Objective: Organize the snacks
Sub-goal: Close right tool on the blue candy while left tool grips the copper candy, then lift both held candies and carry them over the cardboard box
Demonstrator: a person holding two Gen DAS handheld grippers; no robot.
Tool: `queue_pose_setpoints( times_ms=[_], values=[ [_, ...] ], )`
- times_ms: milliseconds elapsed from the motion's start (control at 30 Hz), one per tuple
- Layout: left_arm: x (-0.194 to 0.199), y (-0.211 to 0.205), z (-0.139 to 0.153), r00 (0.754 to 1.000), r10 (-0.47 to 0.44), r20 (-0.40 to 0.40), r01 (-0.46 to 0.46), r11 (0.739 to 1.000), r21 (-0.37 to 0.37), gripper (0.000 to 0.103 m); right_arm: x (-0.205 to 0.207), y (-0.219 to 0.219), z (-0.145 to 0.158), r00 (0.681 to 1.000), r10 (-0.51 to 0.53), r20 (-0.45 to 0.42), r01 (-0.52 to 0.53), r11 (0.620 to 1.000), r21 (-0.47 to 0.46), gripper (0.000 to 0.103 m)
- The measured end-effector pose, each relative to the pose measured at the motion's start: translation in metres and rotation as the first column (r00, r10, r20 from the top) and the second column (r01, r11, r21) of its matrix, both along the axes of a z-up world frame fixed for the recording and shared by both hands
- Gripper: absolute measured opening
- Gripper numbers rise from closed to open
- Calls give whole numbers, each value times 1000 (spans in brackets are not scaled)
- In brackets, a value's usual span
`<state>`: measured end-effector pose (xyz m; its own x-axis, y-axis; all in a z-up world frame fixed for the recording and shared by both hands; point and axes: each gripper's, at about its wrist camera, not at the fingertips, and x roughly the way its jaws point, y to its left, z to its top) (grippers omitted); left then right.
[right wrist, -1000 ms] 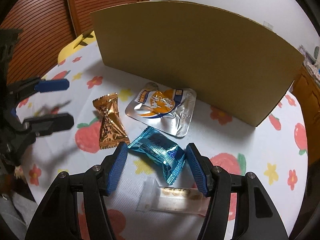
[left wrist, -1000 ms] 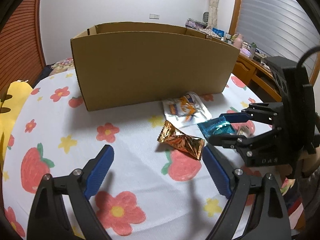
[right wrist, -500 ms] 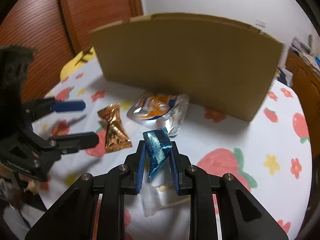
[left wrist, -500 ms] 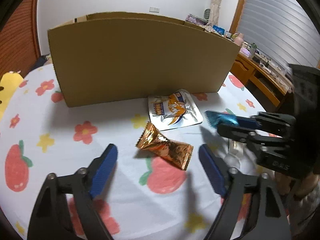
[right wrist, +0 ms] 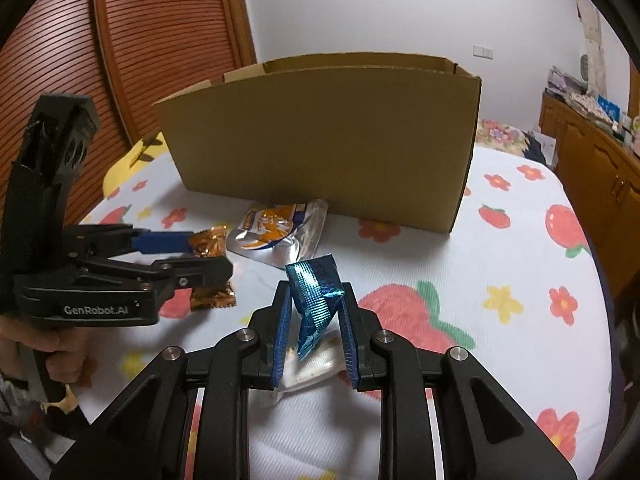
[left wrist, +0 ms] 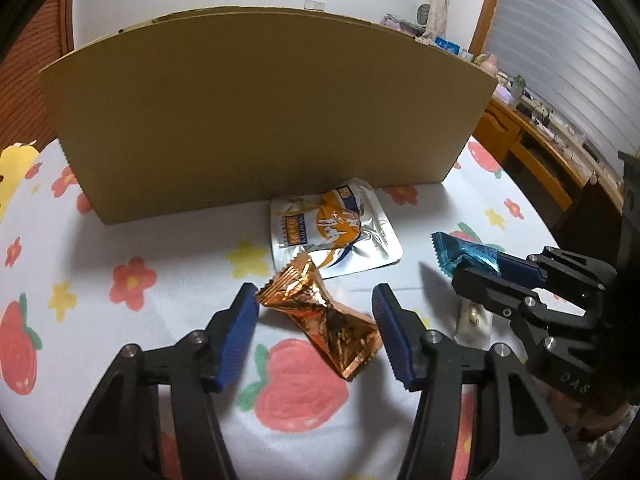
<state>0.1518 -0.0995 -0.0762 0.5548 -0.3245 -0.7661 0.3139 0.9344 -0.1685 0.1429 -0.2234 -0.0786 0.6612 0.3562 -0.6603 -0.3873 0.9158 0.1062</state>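
An orange foil snack [left wrist: 324, 316] lies on the flowered tablecloth between the blue pads of my left gripper [left wrist: 314, 304]. The jaws are closing around it, and the pads stand close to its ends without squeezing it. The right wrist view shows that gripper [right wrist: 208, 254] from the side, with the orange snack [right wrist: 212, 240] between its fingers. My right gripper [right wrist: 314, 308] is shut on a blue foil snack [right wrist: 316, 296] and holds it above the cloth. The left wrist view shows this blue snack [left wrist: 460, 252] sticking out of the right gripper [left wrist: 480, 268]. A tall cardboard box [left wrist: 260, 120] stands behind.
A silver and orange pouch [left wrist: 332, 228] lies against the box's front wall [right wrist: 320, 140]. A clear-wrapped bar [right wrist: 316, 368] lies on the cloth under the right gripper. A person's hand [right wrist: 52, 356] grips the left handle. A wooden cabinet [right wrist: 600, 184] runs along the right.
The left gripper came forward around the orange snack and its jaws narrowed. The right gripper shut on the blue snack and lifted it off the cloth.
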Motion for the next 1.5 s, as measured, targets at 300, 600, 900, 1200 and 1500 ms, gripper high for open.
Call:
queue_pose_setpoints(
  times_ms=[300, 600, 900, 1200, 1500],
  values=[
    [-2, -6, -2, 999, -11, 31, 9, 999, 53, 36, 2, 2, -4, 1000, -11, -6, 11, 1000, -13, 21],
    [-15, 2, 1, 998, -41, 48, 40, 999, 31, 24, 1, 2, -4, 1000, -15, -7, 15, 1000, -10, 22],
    [-24, 7, 15, 994, -39, 104, 34, 998, 51, 24, 1, 1, -5, 1000, -21, -6, 21, 1000, -7, 22],
    [-23, 12, 17, 992, -24, 123, 21, 999, 32, 24, -2, 1, -4, 1000, -19, 9, 19, 1000, -2, 22],
    [-29, 22, 27, 988, -12, 151, 11, 1000, 6, 24, -5, 0, -3, 999, -29, 24, 29, 1000, 1, 22]
  ],
)
